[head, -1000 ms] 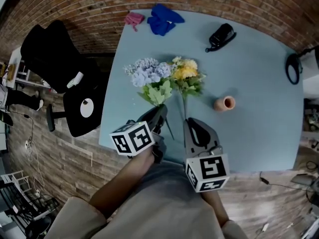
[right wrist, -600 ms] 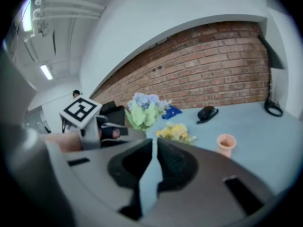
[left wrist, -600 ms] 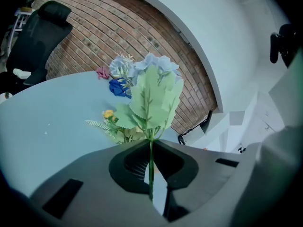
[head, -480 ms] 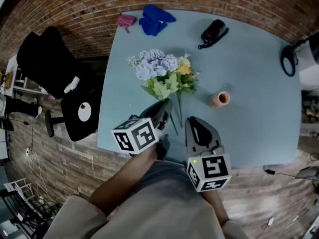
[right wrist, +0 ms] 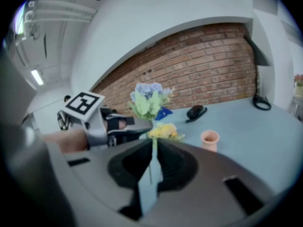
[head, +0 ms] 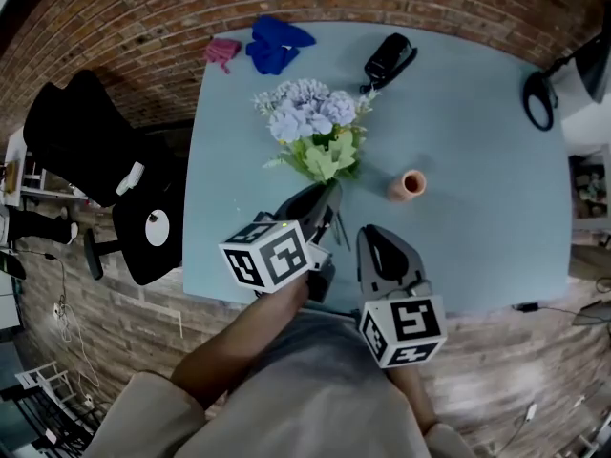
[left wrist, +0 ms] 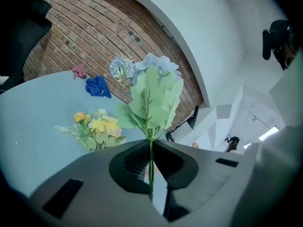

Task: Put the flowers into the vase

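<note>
Over the table [head: 487, 218], each claw pinches one flower stem.
The left claw [head: 323, 197] is shut tight on the thin green stem of the blue flowers [head: 310, 114], and the bunch sticks up past its tips. The right claw [right wrist: 155, 144] is shut tight on the stem of the yellow flowers [left wrist: 100, 126]. A second ago the two bunches sat side by side. Now the blue flowers have come across and sit over the yellow ones, so from the head view the yellow ones are almost hidden under the green leaves. The left claw has come up and moved closer to the right claw. The vase [head: 409, 184] stands on the table, just to the right of the flowers, with nothing in it. No flower touches it.
</note>
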`<state>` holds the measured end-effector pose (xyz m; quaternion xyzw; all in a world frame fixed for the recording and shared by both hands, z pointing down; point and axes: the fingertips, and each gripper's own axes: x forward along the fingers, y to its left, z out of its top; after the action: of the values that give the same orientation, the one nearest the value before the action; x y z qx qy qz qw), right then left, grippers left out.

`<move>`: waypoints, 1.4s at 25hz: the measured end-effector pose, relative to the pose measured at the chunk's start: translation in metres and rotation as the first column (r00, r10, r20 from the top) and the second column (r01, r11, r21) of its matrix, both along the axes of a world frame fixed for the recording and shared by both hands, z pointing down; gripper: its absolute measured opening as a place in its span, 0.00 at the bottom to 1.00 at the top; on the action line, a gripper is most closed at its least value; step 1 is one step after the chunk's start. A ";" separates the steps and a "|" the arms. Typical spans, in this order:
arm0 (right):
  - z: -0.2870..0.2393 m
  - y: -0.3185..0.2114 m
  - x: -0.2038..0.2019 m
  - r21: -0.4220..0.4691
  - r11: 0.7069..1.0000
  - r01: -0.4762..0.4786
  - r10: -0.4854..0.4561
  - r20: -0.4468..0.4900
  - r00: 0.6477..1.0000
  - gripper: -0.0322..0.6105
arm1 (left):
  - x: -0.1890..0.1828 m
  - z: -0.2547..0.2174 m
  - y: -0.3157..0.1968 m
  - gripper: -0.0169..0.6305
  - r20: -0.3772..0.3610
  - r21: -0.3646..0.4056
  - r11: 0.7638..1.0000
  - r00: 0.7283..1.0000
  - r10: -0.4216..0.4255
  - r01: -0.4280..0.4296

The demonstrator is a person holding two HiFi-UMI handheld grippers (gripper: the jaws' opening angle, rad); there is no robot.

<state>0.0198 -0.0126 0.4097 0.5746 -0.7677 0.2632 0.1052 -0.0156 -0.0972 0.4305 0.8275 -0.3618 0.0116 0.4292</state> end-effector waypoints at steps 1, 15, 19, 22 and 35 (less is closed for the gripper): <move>0.000 0.000 0.003 -0.003 1.000 -0.011 0.011 0.001 1.000 0.09 | 0.003 -0.002 -0.001 0.08 -0.005 0.006 1.000 1.000 0.008 -0.008; 0.008 0.012 0.019 -0.016 0.996 -0.088 0.088 -0.004 0.996 0.09 | 0.032 -0.022 -0.009 0.08 -0.028 0.091 0.992 0.995 0.093 -0.091; 0.003 0.013 0.032 -0.008 0.995 -0.097 0.097 0.004 0.995 0.09 | 0.054 -0.035 -0.015 0.08 -0.027 0.127 0.985 0.993 0.117 -0.113; 0.004 0.014 0.036 -0.014 0.994 -0.108 0.108 0.001 0.994 0.09 | 0.062 -0.044 -0.022 0.08 -0.035 0.153 0.981 0.991 0.127 -0.120; 0.003 0.015 0.046 -0.011 0.991 -0.132 0.132 0.015 0.991 0.09 | 0.096 -0.077 -0.037 0.08 -0.038 0.284 0.946 0.983 0.178 -0.160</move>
<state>0.0655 0.0020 0.4122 0.6216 -0.7275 0.2778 0.0846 0.0802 -0.1343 0.3532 0.9076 -0.2740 -0.0290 0.3169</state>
